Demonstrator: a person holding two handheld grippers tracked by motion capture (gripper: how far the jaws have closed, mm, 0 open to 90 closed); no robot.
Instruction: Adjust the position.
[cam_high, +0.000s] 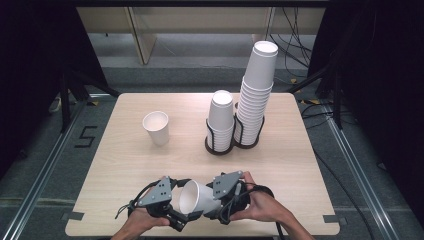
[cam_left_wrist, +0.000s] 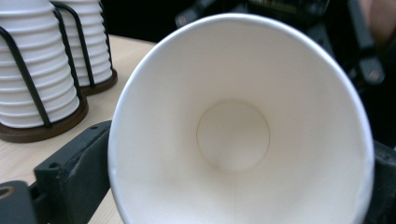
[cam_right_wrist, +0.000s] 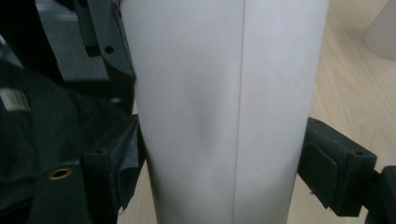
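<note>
Here, held cup: a white paper cup (cam_high: 196, 198) lies on its side between the two grippers, just above the near edge of the table (cam_high: 125, 160); its mouth faces the left gripper (cam_high: 176, 220), its base end points toward the right gripper (cam_high: 220, 207)
Right gripper: its jaws stand on either side of the cup's wall and seem to press on it; a slight dent shows in the paper (cam_right_wrist: 205, 135); I judge it carries the cup
Left gripper: jaws wide, standing outside the rim (cam_left_wrist: 140, 84) on both sides; no squeeze on the rim is visible
Beyond the grippers: a lone upright cup (cam_high: 156, 128) well apart; two stacks of cups (cam_high: 240, 110) in a dark wire holder (cam_high: 220, 146)
Risk: too firm a pinch by the right jaws could crease the thin wall; too light a pinch could let the cup slide out, since the left jaws give no support
Risk: a left jaw could nick the rim and bend it out of round
</note>
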